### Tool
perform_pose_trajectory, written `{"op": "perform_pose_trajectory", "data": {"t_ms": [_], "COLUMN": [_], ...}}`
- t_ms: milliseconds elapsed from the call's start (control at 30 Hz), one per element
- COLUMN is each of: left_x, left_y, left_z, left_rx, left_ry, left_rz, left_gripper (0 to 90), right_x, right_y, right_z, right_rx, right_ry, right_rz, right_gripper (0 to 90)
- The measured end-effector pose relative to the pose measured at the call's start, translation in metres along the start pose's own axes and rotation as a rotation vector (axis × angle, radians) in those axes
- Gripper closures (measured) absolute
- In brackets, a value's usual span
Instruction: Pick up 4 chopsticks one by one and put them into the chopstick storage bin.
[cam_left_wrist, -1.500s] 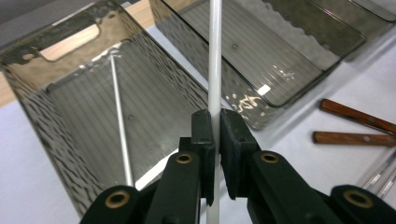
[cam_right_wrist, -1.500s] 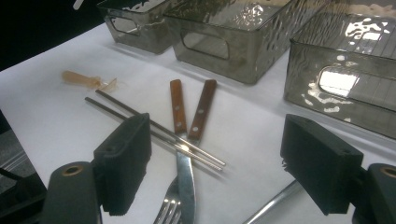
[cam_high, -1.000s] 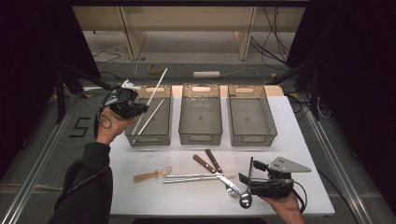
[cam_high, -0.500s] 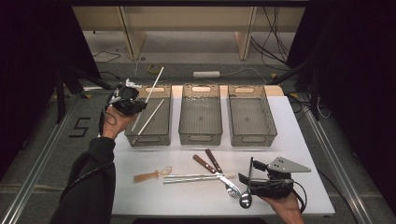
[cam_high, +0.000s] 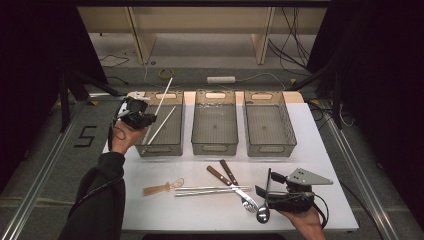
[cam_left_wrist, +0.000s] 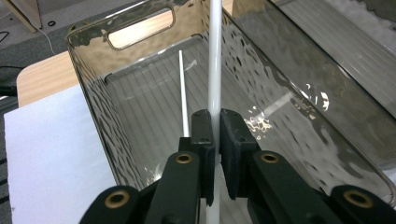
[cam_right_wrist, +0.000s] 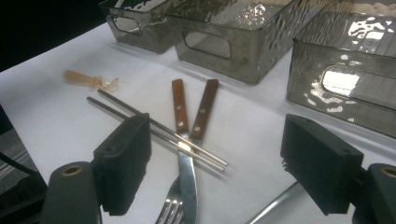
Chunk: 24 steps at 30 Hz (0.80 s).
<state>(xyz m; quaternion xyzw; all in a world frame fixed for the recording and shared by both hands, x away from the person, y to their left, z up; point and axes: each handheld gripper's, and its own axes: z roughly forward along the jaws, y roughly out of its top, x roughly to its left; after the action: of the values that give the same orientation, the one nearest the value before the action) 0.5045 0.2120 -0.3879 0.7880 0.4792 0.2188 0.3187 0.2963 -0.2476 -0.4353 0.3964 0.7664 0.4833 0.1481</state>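
Note:
My left gripper (cam_high: 150, 119) is shut on a white chopstick (cam_high: 164, 95), which slants up over the left bin (cam_high: 155, 149). In the left gripper view the pads (cam_left_wrist: 204, 126) pinch that chopstick (cam_left_wrist: 215, 56) above the bin's floor. A second white chopstick (cam_high: 161, 126) (cam_left_wrist: 183, 88) lies inside the bin. Near the table's front right, my right gripper (cam_high: 265, 192) (cam_right_wrist: 224, 168) stands open with nothing held. Under and ahead of its jaws lie a fork (cam_right_wrist: 180, 186), a wooden-handled knife (cam_right_wrist: 204, 109), a pair of metal chopsticks (cam_right_wrist: 154, 126) and a spoon handle (cam_right_wrist: 271, 207).
Two more clear grey bins, middle (cam_high: 215, 145) and right (cam_high: 270, 147), stand in a row at the back of the white table (cam_high: 310, 130). An amber plastic spoon (cam_high: 162, 188) lies front left of the metal chopsticks (cam_high: 210, 190). A metal spoon (cam_high: 262, 215) rests near the front edge.
My left hand has sunk a little toward the left bin, bringing the white chopstick down with it. The right gripper has stayed where it was.

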Motion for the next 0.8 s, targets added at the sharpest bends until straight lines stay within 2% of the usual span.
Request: {"op": "perform_pose_trajectory", "data": {"t_ms": [200, 267, 800], "left_x": [-0.001, -0.002, -0.001], "left_y": [-0.004, -0.006, -0.018], "left_z": [0.004, 0.006, 0.019], "left_rx": [0.001, 0.015, 0.054], "left_ry": [0.000, 0.002, 0.003], "left_rz": [0.008, 0.015, 0.001], "left_gripper": [84.0, 84.0, 83.7], "right_x": [0.000, 0.000, 0.000], "right_y": [0.000, 0.000, 0.000], "right_z": [0.000, 0.000, 0.000], "right_rx": [0.001, 0.000, 0.000], "right_ry": [0.000, 0.000, 0.002], "right_rz": [0.000, 0.001, 0.001], "right_gripper": [25.6, 25.6, 25.7]}}
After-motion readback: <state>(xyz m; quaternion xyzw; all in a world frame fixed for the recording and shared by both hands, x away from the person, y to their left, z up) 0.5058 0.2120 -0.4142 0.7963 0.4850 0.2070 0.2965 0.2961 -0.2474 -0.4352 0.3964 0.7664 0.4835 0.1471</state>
